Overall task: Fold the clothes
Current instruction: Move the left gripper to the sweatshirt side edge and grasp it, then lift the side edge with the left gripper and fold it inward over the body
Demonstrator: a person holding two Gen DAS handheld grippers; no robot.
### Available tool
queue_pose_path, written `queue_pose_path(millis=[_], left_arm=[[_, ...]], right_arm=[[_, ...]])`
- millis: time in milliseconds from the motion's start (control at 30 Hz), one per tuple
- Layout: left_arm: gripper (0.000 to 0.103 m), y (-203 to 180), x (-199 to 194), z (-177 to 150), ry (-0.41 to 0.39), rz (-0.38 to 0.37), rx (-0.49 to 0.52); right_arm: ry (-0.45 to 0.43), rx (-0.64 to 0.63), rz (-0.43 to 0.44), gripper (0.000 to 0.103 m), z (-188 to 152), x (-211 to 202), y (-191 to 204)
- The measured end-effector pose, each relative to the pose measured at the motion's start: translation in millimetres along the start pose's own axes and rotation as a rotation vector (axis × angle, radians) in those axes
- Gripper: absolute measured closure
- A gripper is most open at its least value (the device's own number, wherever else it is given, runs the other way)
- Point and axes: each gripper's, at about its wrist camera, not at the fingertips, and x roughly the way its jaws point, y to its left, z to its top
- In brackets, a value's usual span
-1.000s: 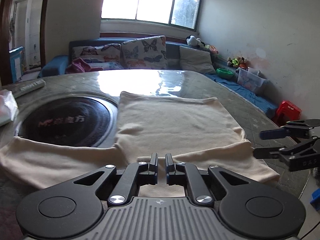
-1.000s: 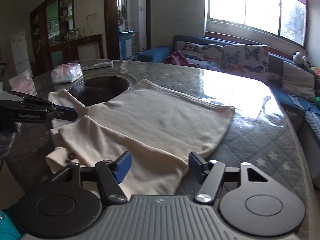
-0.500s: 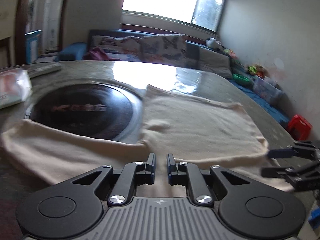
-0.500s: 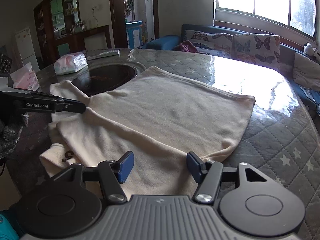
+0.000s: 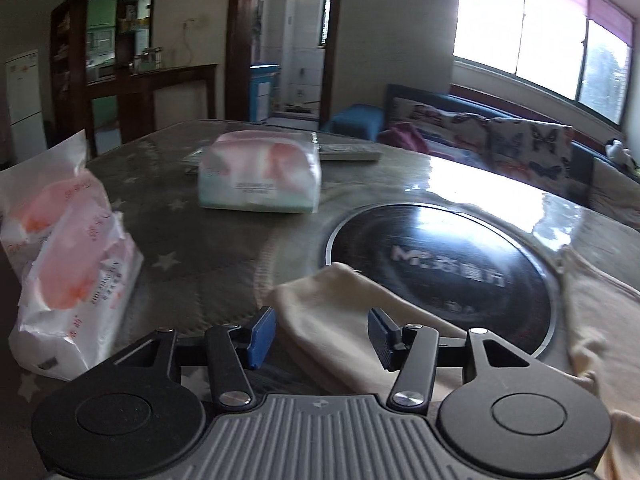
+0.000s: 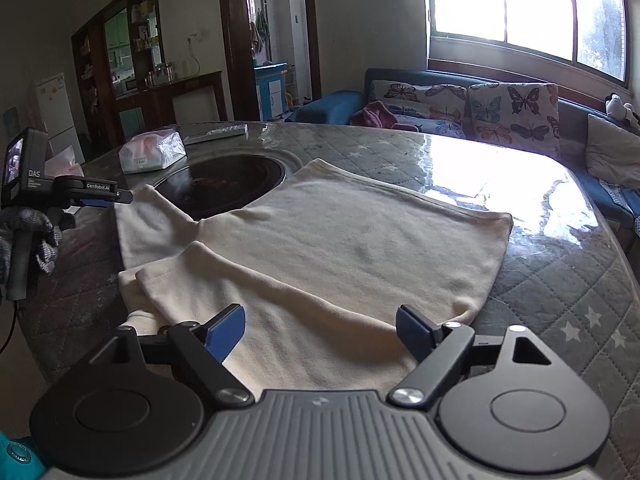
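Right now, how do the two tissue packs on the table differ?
In the left wrist view, the near tissue pack is torn open and crumpled, standing by the table's edge. The far tissue pack looks smooth and lies flat, beyond the black cooktop. Both show pink and white wrapping.

Daylight pours in from the wide multi-pane window (image 6: pixel 524 12), which is blown out to white in both views. It throws a hard glare patch across the glossy quilted grey tabletop (image 6: pixel 492 168) and a paler sheen on the round black glass hob (image 5: pixel 440 272). The room's far left side sits dim. The left wrist view is smeared with blur, softening the pink-and-white tissue packs (image 5: pixel 68 264). Fisheye bending curves the edges, and the corners go dark.
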Motion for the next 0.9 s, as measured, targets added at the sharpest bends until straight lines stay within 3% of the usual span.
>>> queue_pose_path(millis=[167,267,400,467,600,900], left_arm=[[0.051,10,10,1,0.007,0.012,-0.037],[0.059,11,12,2,0.004,0.012,-0.049],[0.088,9,15,3,0.002,0.008,-0.048],[0.094,10,13,4,0.003,-0.007,-0.068],[0.097,3,-12,9,-0.035,-0.139,-0.101],[0.097,-88,-98,18,-0.097,-0.585,0.04]], right_arm=[[-0.004,0.009,-0.006,0.018,0,-2,0],[-0.006,0.013,-0.008,0.018,-1,-1,1],[-0.011,0.015,-0.01,0.018,-2,-2,2],[-0.017,0.017,-0.012,0.018,-2,-3,2],[-0.03,0.035,-0.02,0.018,-3,-7,-1],[-0.067,0.105,-0.048,0.018,-11,-19,-17]])
